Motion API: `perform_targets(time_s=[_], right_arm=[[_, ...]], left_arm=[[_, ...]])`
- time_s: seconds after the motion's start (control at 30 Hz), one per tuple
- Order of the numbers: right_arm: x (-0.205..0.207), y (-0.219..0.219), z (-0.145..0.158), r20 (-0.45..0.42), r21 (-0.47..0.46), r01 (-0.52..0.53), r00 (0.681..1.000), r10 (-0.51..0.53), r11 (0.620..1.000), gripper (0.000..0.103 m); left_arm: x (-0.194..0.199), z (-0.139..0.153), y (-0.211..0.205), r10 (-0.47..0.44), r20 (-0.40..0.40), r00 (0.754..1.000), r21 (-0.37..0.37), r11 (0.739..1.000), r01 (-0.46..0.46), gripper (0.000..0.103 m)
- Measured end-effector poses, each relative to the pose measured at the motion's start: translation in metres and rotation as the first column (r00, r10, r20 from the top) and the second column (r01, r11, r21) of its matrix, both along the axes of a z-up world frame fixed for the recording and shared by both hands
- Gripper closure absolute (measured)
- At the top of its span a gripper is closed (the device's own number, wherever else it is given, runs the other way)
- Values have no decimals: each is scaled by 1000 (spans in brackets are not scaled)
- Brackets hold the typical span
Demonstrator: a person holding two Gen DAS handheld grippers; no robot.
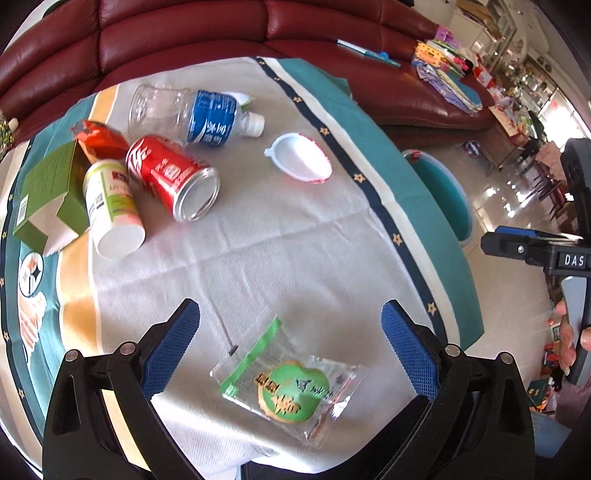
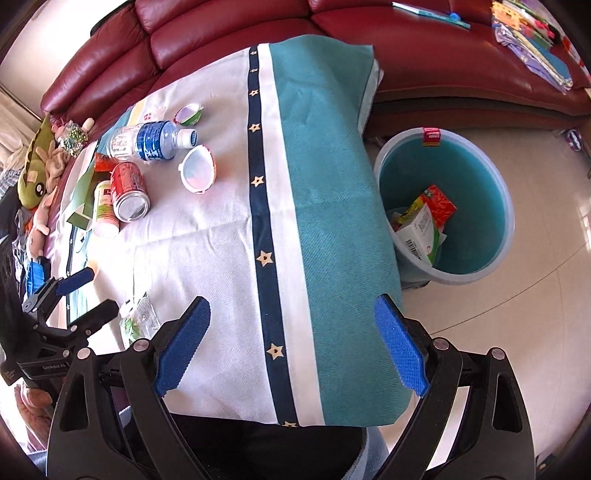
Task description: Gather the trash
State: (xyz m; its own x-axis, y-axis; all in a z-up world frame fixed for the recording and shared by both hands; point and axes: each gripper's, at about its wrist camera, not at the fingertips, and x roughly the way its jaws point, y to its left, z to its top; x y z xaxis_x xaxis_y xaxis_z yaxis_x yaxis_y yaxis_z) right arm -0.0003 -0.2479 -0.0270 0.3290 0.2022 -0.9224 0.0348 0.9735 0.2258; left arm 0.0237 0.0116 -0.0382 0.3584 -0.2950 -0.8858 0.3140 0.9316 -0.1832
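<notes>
My left gripper (image 1: 290,345) is open and empty, its blue fingers on either side of a clear and green snack wrapper (image 1: 290,384) lying on the tablecloth. Farther back lie a red can (image 1: 171,177), a plastic bottle with a blue label (image 1: 199,116), a white and green cup (image 1: 110,206), a green box (image 1: 51,195), an orange packet (image 1: 99,138) and a white lid (image 1: 299,157). My right gripper (image 2: 291,343) is open and empty over the table's near right edge. The teal bin (image 2: 476,177) on the floor holds several wrappers.
A red leather sofa (image 2: 229,26) runs behind the table, with papers (image 1: 447,74) on its right seat and soft toys (image 2: 35,177) at its left. The tablecloth (image 2: 325,184) hangs over the table edge beside the bin. The left gripper also shows in the right wrist view (image 2: 88,295).
</notes>
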Motion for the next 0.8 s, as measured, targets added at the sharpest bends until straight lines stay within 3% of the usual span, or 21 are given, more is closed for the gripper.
perform_targets(time_s=[0.17,0.37,0.8], right_arm=[[-2,16,-8,-20,13,-19,1000,20,1000,17],[-11,32,-17,-39,22,-57,998,58,998,17],[-18,36,-23,-49,41,-60,997,62,997,17]], left_arm=[[-27,-26,15,19,-60,998,2,1000,-19,4],[-51,-44,14,-21,-85,996,35,999,24,4],[-44,-65,1,-18,-66,998,99,995,25,4]])
